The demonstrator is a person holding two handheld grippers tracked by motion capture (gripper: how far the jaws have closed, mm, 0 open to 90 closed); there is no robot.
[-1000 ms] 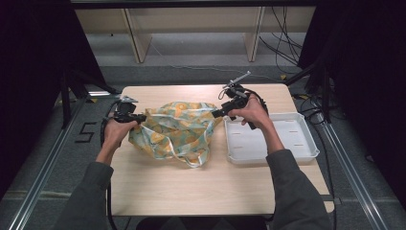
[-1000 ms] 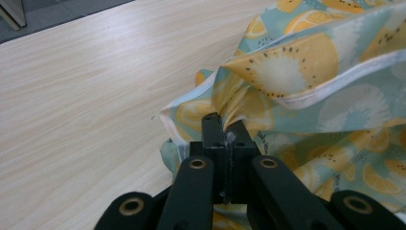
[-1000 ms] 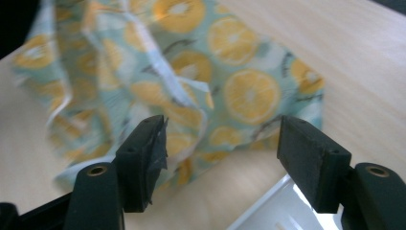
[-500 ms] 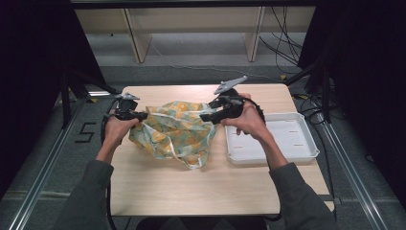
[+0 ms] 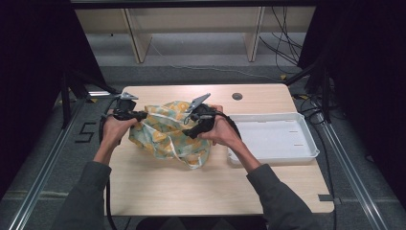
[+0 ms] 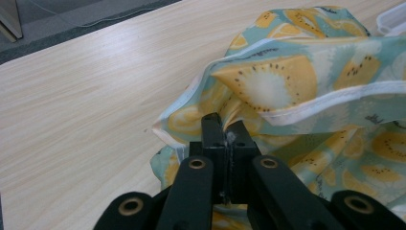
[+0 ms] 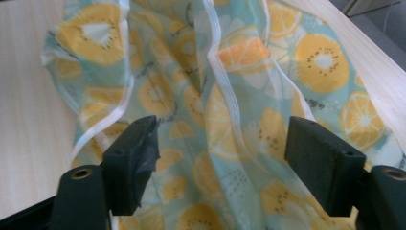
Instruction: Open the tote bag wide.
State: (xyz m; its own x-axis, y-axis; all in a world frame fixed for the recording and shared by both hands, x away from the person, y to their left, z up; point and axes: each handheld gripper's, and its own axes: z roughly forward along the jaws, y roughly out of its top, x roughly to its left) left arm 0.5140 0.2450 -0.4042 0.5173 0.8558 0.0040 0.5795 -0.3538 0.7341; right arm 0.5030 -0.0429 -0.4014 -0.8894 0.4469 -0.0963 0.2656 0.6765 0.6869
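A crumpled teal cloth (image 5: 165, 139) printed with yellow fruit slices and hemmed in white lies on the wooden table (image 5: 191, 191). At its left edge my left gripper (image 5: 142, 115) is shut on a fold of the cloth (image 6: 287, 86); the left gripper view has the jaws of this gripper (image 6: 224, 136) pressed together on the hem. Over the cloth's middle hovers my right gripper (image 5: 190, 132), open. Its jaws have just been opening. In the right gripper view the cloth (image 7: 191, 96) lies rumpled under the wide gap of the right gripper (image 7: 222, 143), and neither pad presses on it.
A shallow white tray (image 5: 287, 155) sits on the table's right side, close to the right forearm. A round cable hole (image 5: 236, 96) marks the far edge. Bare wood spans the table's near half. Dark floor and metal rails surround the table.
The right gripper has swung left from the tray's near corner to above the cloth's middle, and its jaws stand wider. The left gripper has stayed put, still pinching the cloth.
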